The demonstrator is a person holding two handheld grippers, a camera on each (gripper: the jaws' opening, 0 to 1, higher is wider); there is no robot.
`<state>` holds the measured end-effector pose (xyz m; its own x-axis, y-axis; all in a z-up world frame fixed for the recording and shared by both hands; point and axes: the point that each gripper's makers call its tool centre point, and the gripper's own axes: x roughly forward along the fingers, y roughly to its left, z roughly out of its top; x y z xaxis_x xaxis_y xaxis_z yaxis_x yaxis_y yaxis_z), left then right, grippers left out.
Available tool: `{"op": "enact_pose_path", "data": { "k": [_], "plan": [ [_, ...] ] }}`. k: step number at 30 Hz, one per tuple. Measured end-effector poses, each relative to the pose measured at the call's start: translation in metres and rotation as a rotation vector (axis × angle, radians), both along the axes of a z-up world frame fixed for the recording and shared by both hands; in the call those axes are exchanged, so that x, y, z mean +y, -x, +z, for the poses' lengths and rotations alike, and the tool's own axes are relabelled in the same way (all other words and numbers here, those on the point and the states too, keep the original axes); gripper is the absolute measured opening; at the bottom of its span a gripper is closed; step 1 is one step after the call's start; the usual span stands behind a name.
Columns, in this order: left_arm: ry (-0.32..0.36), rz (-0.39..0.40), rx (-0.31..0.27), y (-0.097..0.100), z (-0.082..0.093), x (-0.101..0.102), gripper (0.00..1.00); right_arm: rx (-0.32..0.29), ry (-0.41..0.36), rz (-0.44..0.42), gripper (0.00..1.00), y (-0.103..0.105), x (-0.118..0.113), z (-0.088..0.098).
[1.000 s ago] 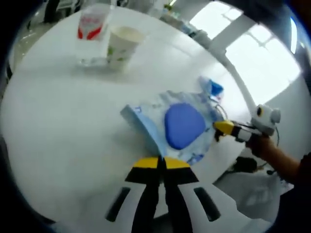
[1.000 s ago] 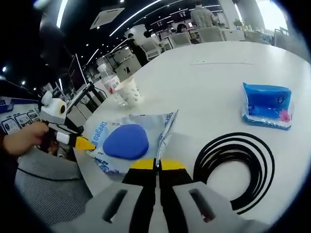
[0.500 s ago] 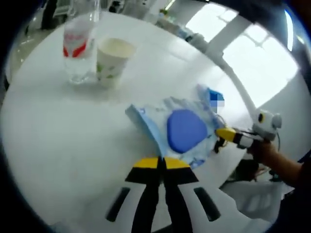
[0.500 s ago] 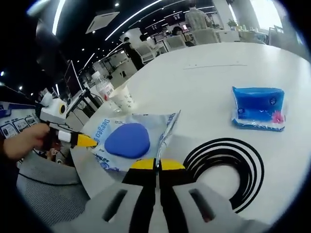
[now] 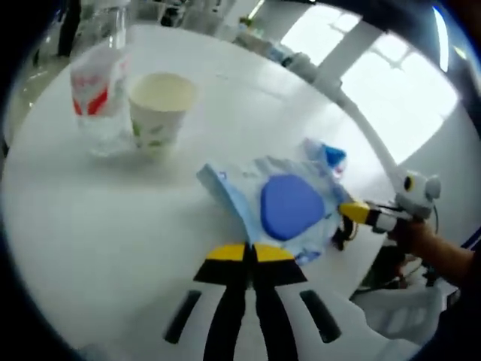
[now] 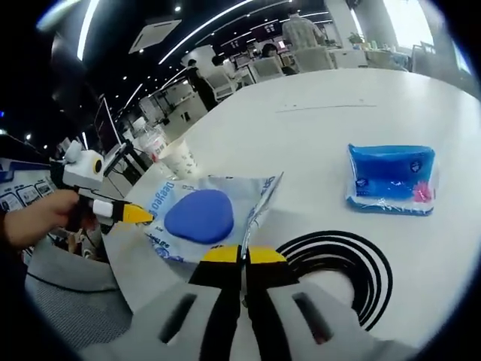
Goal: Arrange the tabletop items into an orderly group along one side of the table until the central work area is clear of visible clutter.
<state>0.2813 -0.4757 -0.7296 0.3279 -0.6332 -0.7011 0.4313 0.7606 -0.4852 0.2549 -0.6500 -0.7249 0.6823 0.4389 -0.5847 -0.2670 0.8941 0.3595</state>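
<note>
At table (image 5: 90,226) edge: wipes pack (image 5: 279,203), blue lid up, pinched at opposite edges by left gripper (image 5: 251,253) and right gripper (image 6: 242,256), both clamped on it. Beyond pack: paper cup (image 5: 159,111), touching water bottle (image 5: 98,94). Right of pack: blue tissue packet (image 6: 391,178), black coiled cable (image 6: 342,274).

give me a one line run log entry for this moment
left gripper: shut on light-blue plastic pouch with dark-blue oval | right gripper: shut on pouch's opposite edge | both on white table

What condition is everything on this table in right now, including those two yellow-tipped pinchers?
Left gripper: shut on the wipes pack's edge.
Right gripper: shut on the opposite edge.
Wipes pack: lying flat, blue lid closed.
Paper cup: upright, open-topped.
Water bottle: upright.
Blue tissue packet: lying flat.
Black cable: coiled.
</note>
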Motion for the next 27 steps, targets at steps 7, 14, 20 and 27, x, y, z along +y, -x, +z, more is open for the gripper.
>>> {"op": "enact_pose_path", "data": {
  "k": [7, 14, 20, 27],
  "plan": [
    [-0.002, 0.000, -0.027, -0.016, 0.000, -0.005, 0.00, 0.004, 0.015, -0.004, 0.00, -0.011, -0.004, -0.003],
    [-0.002, 0.014, -0.056, -0.032, -0.003, -0.007, 0.00, -0.001, 0.030, -0.006, 0.00, -0.026, -0.006, -0.005],
    [0.002, 0.028, -0.088, -0.048, -0.002, -0.010, 0.00, -0.004, 0.039, -0.010, 0.00, -0.039, -0.009, -0.008],
    [0.008, 0.053, -0.129, -0.064, -0.004, -0.014, 0.00, -0.004, 0.045, -0.032, 0.00, -0.054, -0.014, -0.012]
  ]
}}
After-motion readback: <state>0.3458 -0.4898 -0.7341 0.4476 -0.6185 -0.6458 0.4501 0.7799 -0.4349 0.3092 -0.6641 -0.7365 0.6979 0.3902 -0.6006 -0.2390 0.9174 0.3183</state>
